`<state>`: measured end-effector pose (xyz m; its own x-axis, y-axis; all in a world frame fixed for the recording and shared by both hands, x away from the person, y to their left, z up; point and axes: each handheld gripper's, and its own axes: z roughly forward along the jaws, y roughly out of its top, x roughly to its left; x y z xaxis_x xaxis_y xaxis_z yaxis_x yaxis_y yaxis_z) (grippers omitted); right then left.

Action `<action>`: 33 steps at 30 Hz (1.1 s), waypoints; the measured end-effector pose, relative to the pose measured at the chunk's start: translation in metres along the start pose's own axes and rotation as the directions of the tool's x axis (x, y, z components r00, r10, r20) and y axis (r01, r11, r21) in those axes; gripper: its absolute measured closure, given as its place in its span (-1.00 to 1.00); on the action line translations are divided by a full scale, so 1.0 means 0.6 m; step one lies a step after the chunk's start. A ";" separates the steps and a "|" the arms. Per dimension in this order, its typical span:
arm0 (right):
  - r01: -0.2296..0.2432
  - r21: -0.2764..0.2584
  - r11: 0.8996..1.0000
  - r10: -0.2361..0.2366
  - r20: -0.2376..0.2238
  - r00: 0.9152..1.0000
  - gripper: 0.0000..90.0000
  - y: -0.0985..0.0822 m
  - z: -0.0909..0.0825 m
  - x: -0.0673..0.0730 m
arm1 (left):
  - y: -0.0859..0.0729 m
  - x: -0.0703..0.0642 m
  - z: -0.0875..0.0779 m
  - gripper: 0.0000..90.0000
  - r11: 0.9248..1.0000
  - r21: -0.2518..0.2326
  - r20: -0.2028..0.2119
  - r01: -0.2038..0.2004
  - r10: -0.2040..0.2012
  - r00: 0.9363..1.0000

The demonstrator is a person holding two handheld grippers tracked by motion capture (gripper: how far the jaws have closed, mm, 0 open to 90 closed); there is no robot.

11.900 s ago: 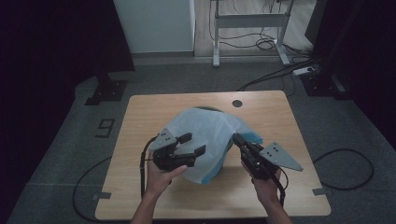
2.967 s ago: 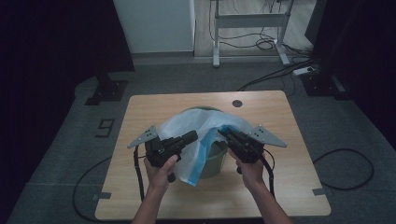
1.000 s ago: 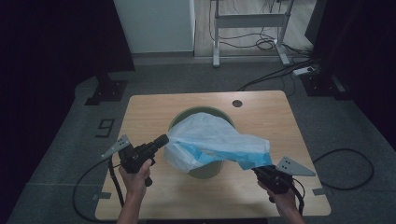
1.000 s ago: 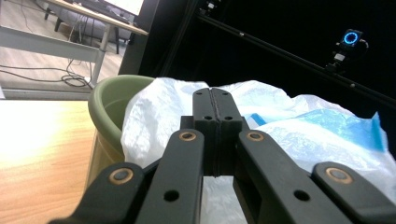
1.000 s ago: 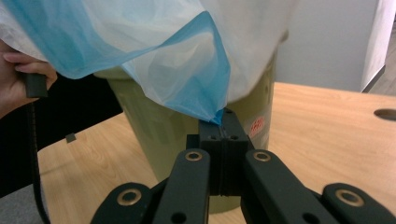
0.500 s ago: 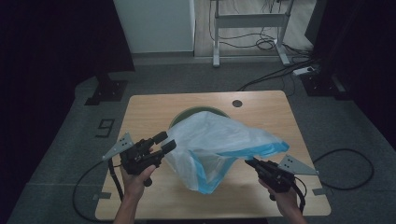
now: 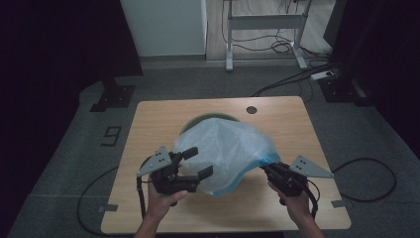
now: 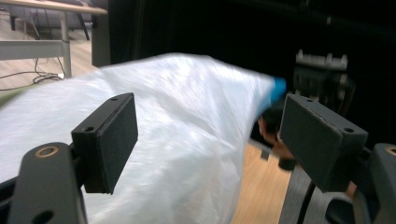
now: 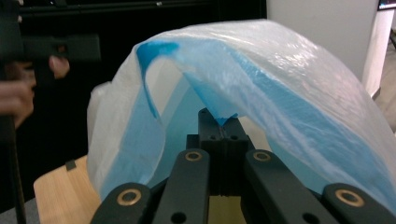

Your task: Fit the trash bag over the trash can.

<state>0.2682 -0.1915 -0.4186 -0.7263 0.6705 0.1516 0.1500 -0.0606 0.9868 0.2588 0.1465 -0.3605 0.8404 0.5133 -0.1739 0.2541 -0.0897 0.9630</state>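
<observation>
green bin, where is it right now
In the high view the green bin sits mid-table, mostly draped by the plastic bag, just this side of the round table hole.

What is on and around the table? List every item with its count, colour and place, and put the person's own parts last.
plastic bag: one, translucent white with a blue rim, ballooned over the table's middle, one edge pinched in the right gripper.
bin: one, green, its rim peeking out behind the bag.
table: one, light wood, a dark round hole near its far edge.
desk frame: one, pale metal, on the floor beyond the table.
cables: several, black, on the floor.
left gripper: one, black, open, beside the bag.
right gripper: one, black, shut on the bag's blue rim.
hands: two, holding the grippers.
</observation>
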 end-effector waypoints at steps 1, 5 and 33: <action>0.005 -0.004 1.000 -0.005 -0.003 1.000 0.98 0.006 0.005 0.004 | 0.001 -0.005 0.007 -0.57 1.000 0.015 -0.001 -0.017 0.017 1.000; 0.036 -0.019 0.999 -0.036 -0.022 0.999 0.98 0.032 0.029 0.024 | 0.007 -0.019 0.030 -0.58 0.997 0.051 0.003 -0.055 0.055 0.998; 0.041 -0.015 0.999 -0.041 0.003 0.999 0.98 0.041 0.052 0.032 | 0.019 0.019 0.040 1.00 0.997 -0.076 -0.019 0.011 -0.012 1.000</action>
<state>0.2789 -0.1571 -0.3930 -0.7296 0.6749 0.1109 0.1102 -0.0440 0.9929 0.2826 0.1310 -0.3561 0.8279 0.5305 -0.1820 0.2262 -0.0190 0.9739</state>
